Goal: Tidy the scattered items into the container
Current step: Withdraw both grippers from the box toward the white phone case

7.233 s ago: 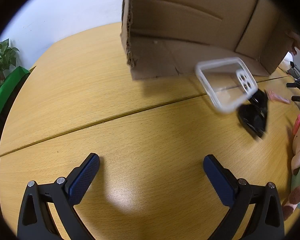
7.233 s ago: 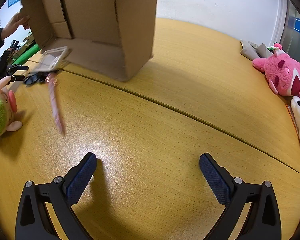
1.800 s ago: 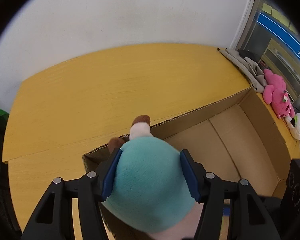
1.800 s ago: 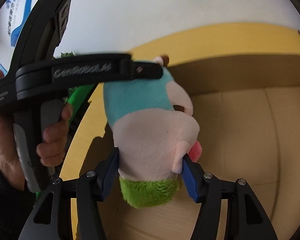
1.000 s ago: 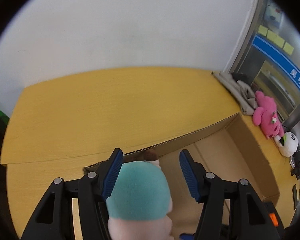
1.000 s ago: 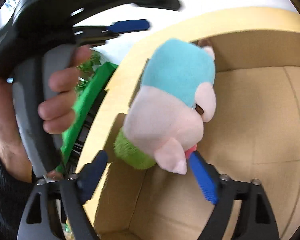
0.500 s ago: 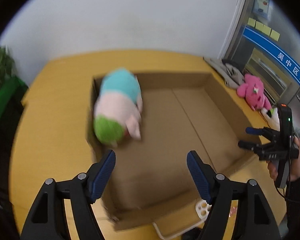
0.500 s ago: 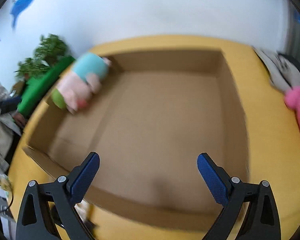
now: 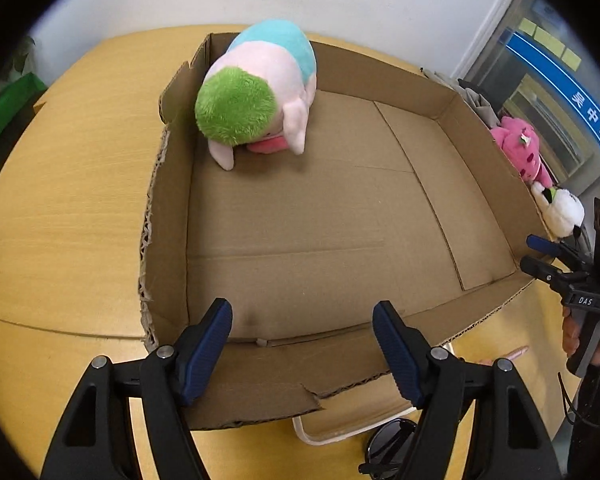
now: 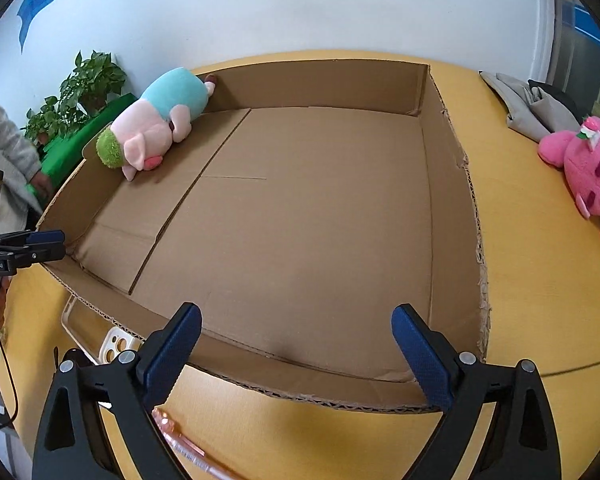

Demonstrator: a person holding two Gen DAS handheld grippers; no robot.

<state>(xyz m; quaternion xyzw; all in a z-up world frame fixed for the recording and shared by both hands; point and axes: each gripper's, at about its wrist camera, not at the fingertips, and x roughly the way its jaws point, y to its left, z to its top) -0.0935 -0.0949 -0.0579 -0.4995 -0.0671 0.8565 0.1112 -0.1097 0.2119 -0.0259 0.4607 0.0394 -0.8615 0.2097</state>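
A shallow cardboard box (image 9: 168,216) (image 10: 452,184) lies open on the wooden table. A plush pig (image 9: 256,96) (image 10: 156,124) with green hair and a teal body lies in its far left corner. My left gripper (image 9: 302,336) is open and empty above the box's near wall. My right gripper (image 10: 296,340) is open and empty above the near wall too. A clear phone case (image 9: 332,428) (image 10: 114,346), black sunglasses (image 9: 388,452) and a pink pen (image 10: 188,448) (image 9: 508,354) lie on the table just outside the near wall.
A pink plush (image 9: 520,148) (image 10: 584,164) and a white plush (image 9: 560,208) lie on the table to the right of the box, with folded grey cloth (image 10: 528,108) behind. A green plant (image 10: 80,92) stands beyond the table's left edge.
Both grippers held the plush pig over the box, opened and let it drop into the far left corner. Both then pulled back to the box's near side.
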